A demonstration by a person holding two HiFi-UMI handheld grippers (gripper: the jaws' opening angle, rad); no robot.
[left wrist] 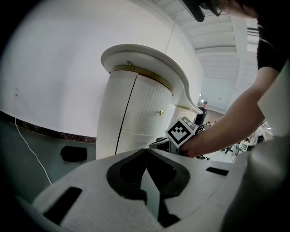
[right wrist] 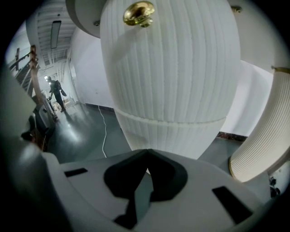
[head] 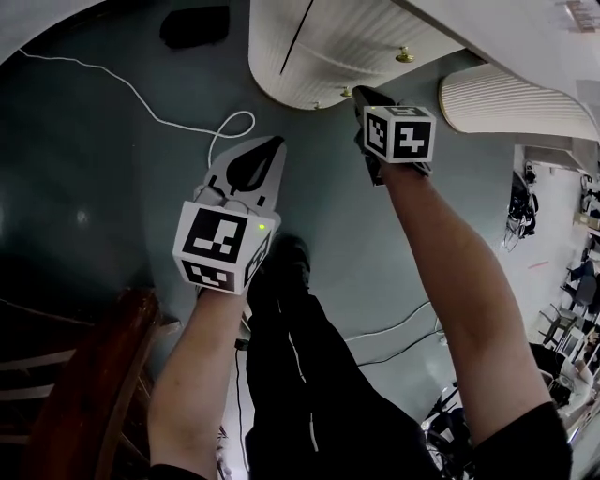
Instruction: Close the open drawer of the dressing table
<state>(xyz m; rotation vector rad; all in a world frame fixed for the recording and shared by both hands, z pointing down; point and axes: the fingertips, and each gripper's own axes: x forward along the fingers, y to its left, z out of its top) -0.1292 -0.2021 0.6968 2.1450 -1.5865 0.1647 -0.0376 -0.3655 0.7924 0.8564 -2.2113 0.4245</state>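
The white ribbed dressing table (head: 319,56) curves across the top of the head view, with a brass knob (head: 404,55) on its front. My right gripper (head: 370,94) is shut and empty, its tips close to that ribbed front just below the knob. In the right gripper view the bulging front (right wrist: 172,68) fills the frame, the knob (right wrist: 139,12) high above my shut right gripper (right wrist: 147,154); a seam runs across the front lower down. My left gripper (head: 253,164) hangs over the floor, apart from the table, shut on nothing. From the left gripper (left wrist: 146,152) I see the table (left wrist: 136,113).
A white cable (head: 141,98) loops over the dark floor left of the table, beside a black object (head: 194,25). A wooden chair (head: 84,394) stands at the lower left. A second ribbed unit (head: 511,103) lies to the right. A person (right wrist: 56,90) stands far off.
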